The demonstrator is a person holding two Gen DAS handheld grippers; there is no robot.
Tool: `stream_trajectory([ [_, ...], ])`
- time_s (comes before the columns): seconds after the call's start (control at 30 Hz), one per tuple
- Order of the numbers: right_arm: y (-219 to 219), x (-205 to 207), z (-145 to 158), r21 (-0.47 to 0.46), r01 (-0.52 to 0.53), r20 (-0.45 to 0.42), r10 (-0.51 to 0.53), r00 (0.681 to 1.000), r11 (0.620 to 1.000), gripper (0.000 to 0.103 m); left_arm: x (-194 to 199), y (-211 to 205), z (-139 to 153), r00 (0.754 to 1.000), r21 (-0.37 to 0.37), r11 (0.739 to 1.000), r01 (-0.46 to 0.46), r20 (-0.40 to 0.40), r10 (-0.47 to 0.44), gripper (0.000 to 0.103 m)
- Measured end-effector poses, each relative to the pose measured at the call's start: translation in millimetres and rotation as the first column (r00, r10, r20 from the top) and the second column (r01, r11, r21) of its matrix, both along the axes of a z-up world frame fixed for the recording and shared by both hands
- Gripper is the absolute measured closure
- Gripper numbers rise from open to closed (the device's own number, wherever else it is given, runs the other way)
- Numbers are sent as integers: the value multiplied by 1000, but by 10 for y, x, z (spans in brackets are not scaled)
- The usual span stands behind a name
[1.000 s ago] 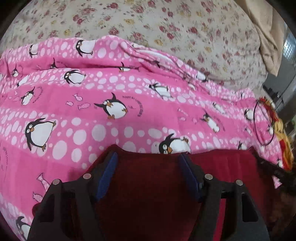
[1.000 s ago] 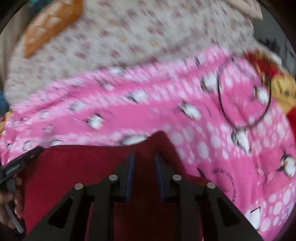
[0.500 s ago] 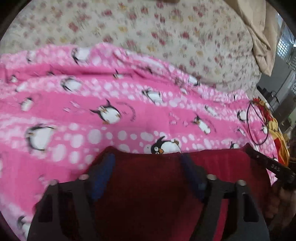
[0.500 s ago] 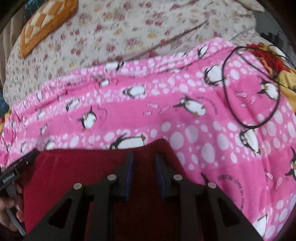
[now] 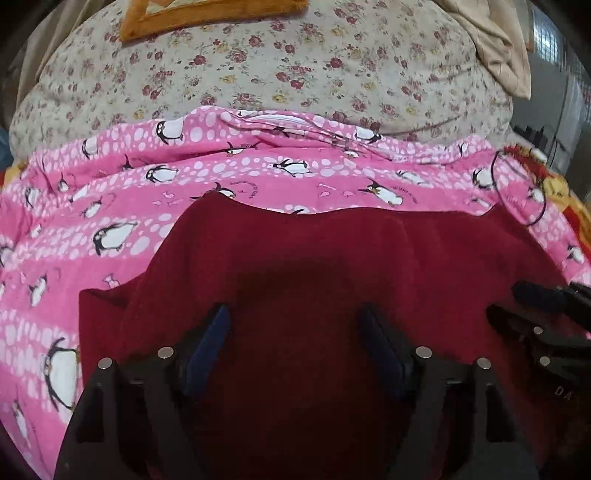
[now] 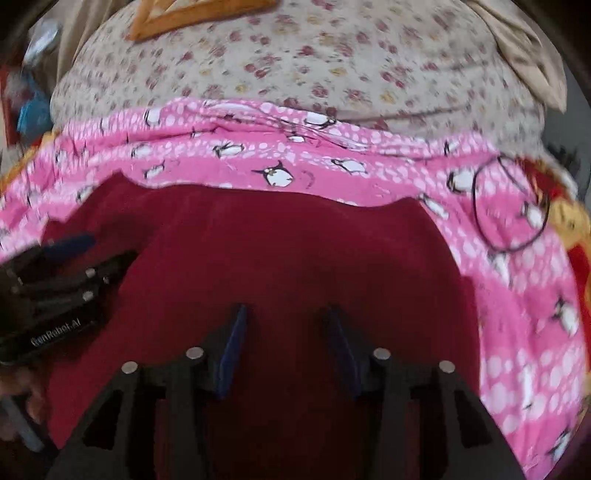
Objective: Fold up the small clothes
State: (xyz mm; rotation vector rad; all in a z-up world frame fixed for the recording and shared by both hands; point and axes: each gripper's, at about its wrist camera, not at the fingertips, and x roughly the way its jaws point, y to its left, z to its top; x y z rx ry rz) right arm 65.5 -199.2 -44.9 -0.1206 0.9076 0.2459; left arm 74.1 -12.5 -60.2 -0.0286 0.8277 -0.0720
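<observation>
A dark red garment point(image 5: 332, 258) lies spread on a pink penguin-print sheet point(image 5: 110, 206); it also shows in the right wrist view point(image 6: 277, 251). My left gripper point(image 5: 295, 325) is open just above the garment's near part, nothing between its blue pads. My right gripper point(image 6: 284, 325) is open over the garment too, jaws apart and empty. The right gripper shows at the right edge of the left wrist view point(image 5: 546, 325), and the left gripper at the left edge of the right wrist view point(image 6: 55, 288). The garment's far edge lies flat across the sheet.
A floral bedcover point(image 5: 277, 66) rises behind the sheet, with an orange cushion point(image 5: 207, 14) at the top and beige cloth point(image 5: 495, 44) at the right. A black cord loop point(image 5: 517, 188) lies on the sheet at the right, beside red-yellow fabric point(image 5: 565, 199).
Both grippers have drawn back from the garment's far edge. The right gripper's jaws, narrow on the cloth before, now stand apart. More red cloth lies ahead of both.
</observation>
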Motion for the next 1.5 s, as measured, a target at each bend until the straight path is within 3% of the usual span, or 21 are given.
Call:
stream_trajectory([
  [0.23, -63, -17, 92, 17, 12, 12, -12, 1000, 1000, 49, -46, -8, 0, 1000, 1, 1000, -1, 11, 1, 36],
  [0.3, -167, -81, 244, 16, 73, 103, -74, 992, 997, 48, -61, -14, 10, 1000, 2, 1000, -2, 14, 2, 36],
  [0.37, -302, -124, 298, -9, 167, 157, -163, 974, 986, 24, -64, -16, 14, 1000, 2, 1000, -3, 15, 3, 36],
  [0.5, -617, 24, -84, 23, 286, -35, -285, 958, 958, 15, -60, -9, 11, 1000, 0, 1000, -2, 14, 2, 36],
  [0.57, -633, 38, -35, 32, 293, -33, -292, 956, 956, 19, -60, -10, 11, 1000, -2, 1000, -1, 15, 1, 36],
  [0.67, -611, -68, 180, 52, 320, 101, -323, 941, 946, 26, -60, -10, 9, 1000, -3, 1000, -1, 16, 1, 36],
  [0.73, -566, -125, 343, 128, 262, 177, -282, 943, 957, 26, -61, -11, 8, 1000, -4, 1000, -1, 16, 1, 36],
  [0.8, -451, -118, 376, 137, 196, 203, -221, 954, 971, 26, -57, -9, 6, 1000, -6, 1000, -1, 16, 1, 36],
  [0.9, -177, 33, 204, 89, 115, 120, -125, 985, 989, 26, -57, -6, 1, 1000, -7, 1000, -1, 17, 1, 36],
  [0.97, -57, 190, -53, 7, 107, -4, -107, 994, 994, 21, -62, -5, 1, 1000, -10, 1000, -2, 17, 3, 36],
  [1.07, -23, 186, -36, -14, 101, 14, -100, 995, 995, 23, -66, 6, 1, 1000, -16, 1000, -1, 19, 1, 36],
  [1.1, -43, 164, 1, -4, 111, 26, -111, 993, 994, 24, -71, 5, -2, 1000, -17, 1000, -2, 19, 2, 36],
  [1.2, -107, 5, 309, 63, 134, 186, -144, 972, 989, 24, -69, 23, 13, 1000, -35, 999, 5, 10, -4, 37],
  [1.27, -96, 29, 398, 75, 125, 230, -139, 963, 989, 15, -72, 81, 66, 999, -76, 997, 29, -17, -31, 37],
  [1.33, -50, 265, 242, 74, 113, 126, -121, 985, 991, 14, -124, 231, 199, 997, -127, 991, 47, -52, -54, 38],
  [1.4, -19, 449, -63, 16, 136, -37, -135, 990, 991, 13, -249, 491, 398, 999, -152, 988, 35, -22, -39, 38],
  [1.5, -10, 403, 5, 16, 131, 12, -131, 991, 991, 14, -410, 991, 586, 999, -150, 987, -49, -3, 49, 38],
])
